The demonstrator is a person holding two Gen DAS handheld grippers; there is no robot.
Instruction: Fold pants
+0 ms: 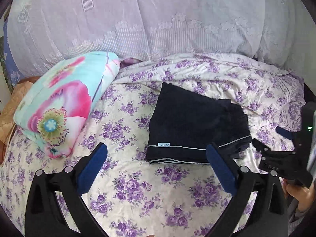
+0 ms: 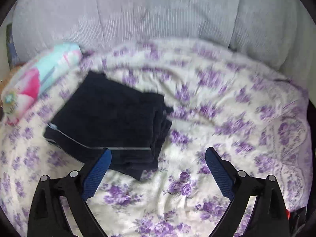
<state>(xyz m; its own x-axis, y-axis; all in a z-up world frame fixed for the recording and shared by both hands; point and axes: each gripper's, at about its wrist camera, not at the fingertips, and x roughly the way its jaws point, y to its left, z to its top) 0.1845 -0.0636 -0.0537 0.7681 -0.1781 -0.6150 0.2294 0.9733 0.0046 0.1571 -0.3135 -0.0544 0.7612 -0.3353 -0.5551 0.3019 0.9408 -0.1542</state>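
Note:
Dark navy pants (image 1: 189,124) lie folded into a compact stack on the floral bed cover, a small light label and a thin grey stripe showing on the near edge. My left gripper (image 1: 157,151) stands open just in front of the stack, nothing between its blue pads. In the right wrist view the same pants (image 2: 110,118) lie left of centre, blurred. My right gripper (image 2: 158,155) is open over the bed cover, its left finger in front of the stack's near edge, nothing held. The right gripper's body (image 1: 276,158) shows at the right edge of the left wrist view.
A turquoise and pink flowered pillow (image 1: 63,106) lies left of the pants. A white lace curtain (image 1: 158,19) hangs behind the bed. The purple-flowered bed cover (image 1: 138,187) is rumpled to the right of the stack. A hand (image 1: 298,195) holds the right gripper.

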